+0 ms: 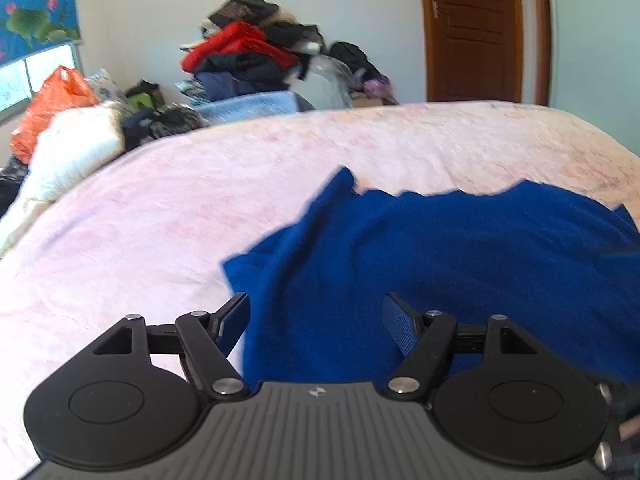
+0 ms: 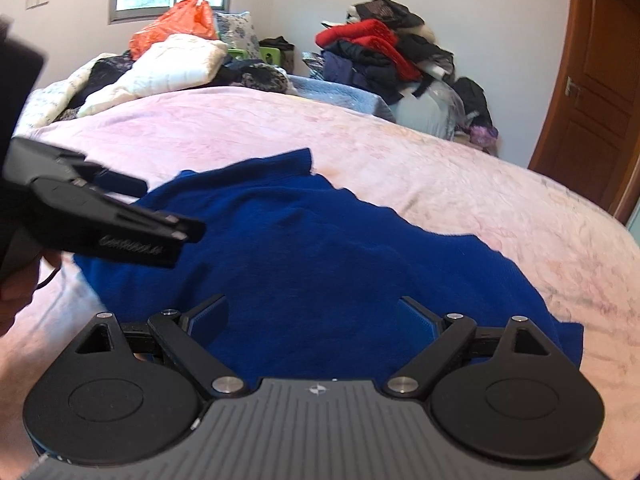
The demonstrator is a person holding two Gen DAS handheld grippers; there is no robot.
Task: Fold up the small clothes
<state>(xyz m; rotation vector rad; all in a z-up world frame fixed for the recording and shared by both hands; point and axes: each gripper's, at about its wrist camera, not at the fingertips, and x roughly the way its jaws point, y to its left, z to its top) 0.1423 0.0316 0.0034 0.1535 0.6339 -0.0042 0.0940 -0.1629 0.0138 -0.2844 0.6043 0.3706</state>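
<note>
The blue garment [image 2: 320,248] lay rumpled on the pink bed [image 2: 440,168], its long axis running from the far left to the near right in the right wrist view. The left claw [image 1: 316,320] stood spread over its left edge, pinching nothing. The right claw [image 2: 316,320] stood spread above the cloth, empty.

Bright daylight, fisheye warping, slight blur

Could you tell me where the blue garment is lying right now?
The blue garment lies rumpled on the pink bedspread, just beyond both open grippers.
</note>
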